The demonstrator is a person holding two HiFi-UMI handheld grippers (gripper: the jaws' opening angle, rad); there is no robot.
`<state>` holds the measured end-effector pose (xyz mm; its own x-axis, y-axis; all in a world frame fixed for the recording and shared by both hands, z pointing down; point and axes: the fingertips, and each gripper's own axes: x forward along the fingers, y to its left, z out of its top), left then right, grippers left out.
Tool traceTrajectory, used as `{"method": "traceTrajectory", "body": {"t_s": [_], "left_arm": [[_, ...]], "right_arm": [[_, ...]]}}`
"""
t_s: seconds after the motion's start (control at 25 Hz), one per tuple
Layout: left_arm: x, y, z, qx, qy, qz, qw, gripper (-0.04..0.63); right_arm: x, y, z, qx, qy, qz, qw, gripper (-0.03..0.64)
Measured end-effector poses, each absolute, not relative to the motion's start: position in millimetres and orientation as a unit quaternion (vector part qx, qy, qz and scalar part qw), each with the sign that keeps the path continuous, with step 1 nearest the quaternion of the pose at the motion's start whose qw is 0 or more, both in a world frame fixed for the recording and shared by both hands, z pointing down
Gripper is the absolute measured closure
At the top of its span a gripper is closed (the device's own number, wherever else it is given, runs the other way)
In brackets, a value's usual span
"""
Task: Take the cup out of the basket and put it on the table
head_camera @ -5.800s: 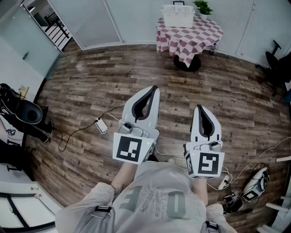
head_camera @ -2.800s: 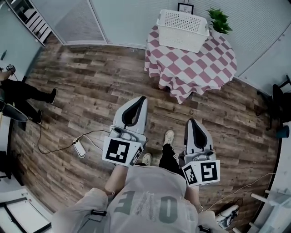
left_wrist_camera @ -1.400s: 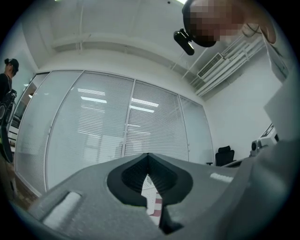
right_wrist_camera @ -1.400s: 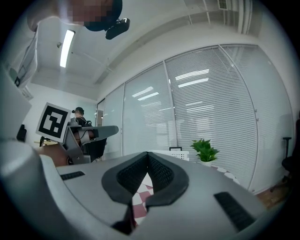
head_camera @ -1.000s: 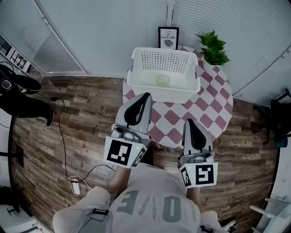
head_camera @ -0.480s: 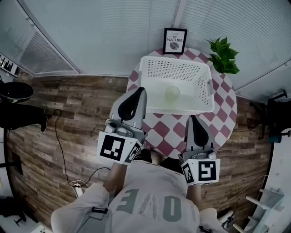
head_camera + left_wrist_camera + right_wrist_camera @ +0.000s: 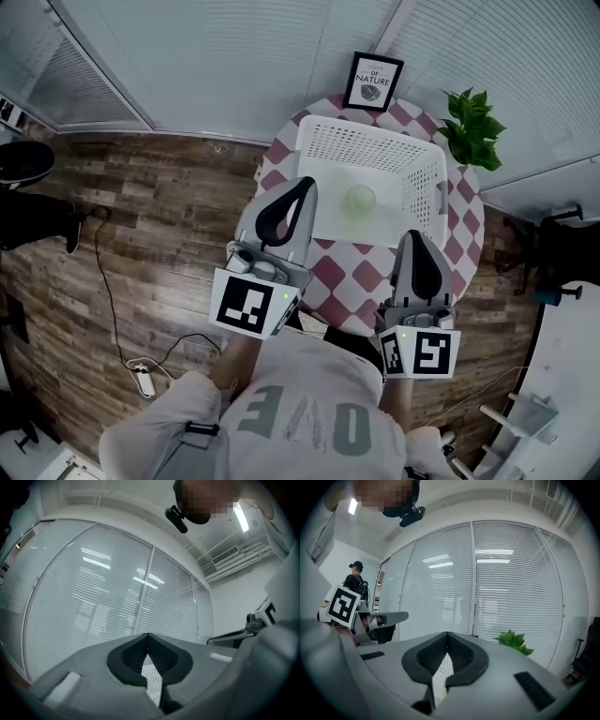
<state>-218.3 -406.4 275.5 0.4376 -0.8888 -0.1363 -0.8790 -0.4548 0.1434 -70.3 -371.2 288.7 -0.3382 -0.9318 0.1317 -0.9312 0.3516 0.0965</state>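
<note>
A pale green cup (image 7: 360,198) stands inside the white lattice basket (image 7: 420,184) on a round table with a pink-and-white checked cloth (image 7: 339,273). My left gripper (image 7: 304,182) is shut and empty, its tip over the basket's near left rim. My right gripper (image 7: 414,234) is also shut and empty, its tip just short of the basket's near right side. In the left gripper view the jaw tips (image 7: 148,635) meet, and a strip of basket lattice (image 7: 153,680) shows below them. In the right gripper view the tips (image 7: 447,633) meet too, over the basket (image 7: 442,665).
A potted green plant (image 7: 474,126) and a framed picture (image 7: 373,82) stand at the table's far edge against blind-covered glass walls. A cable with a power strip (image 7: 141,379) lies on the wooden floor at the left. A person in black (image 7: 356,580) stands far left.
I have walked up to the table; the basket went from far away to directly in front. Both grippers moved forward, and the left tip now overlaps the basket's rim. Both stayed shut.
</note>
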Motion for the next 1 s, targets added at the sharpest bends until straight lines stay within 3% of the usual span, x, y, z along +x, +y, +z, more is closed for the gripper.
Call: {"method": "traceTrajectory", "body": {"t_s": [0.52, 0.88, 1.0], "left_arm": [[-173.0, -428.0, 272.0, 0.83, -0.553, -0.069, 0.004, 0.591], [-113.5, -456.6, 281.3, 0.846, -0.532, -0.031, 0.01, 0.588], [-93.8, -469.0, 286.5, 0.865, -0.5, -0.028, 0.033, 0.467]], "right_arm": [[-46.8, -427.8, 297.9, 0.523, -0.852, 0.02, 0.029, 0.607], [10.2, -447.6, 317.9, 0.54, -0.838, 0.08, -0.002, 0.607], [28.3, -442.4, 324.7, 0.547, -0.832, 0.095, -0.005, 0.607]]}}
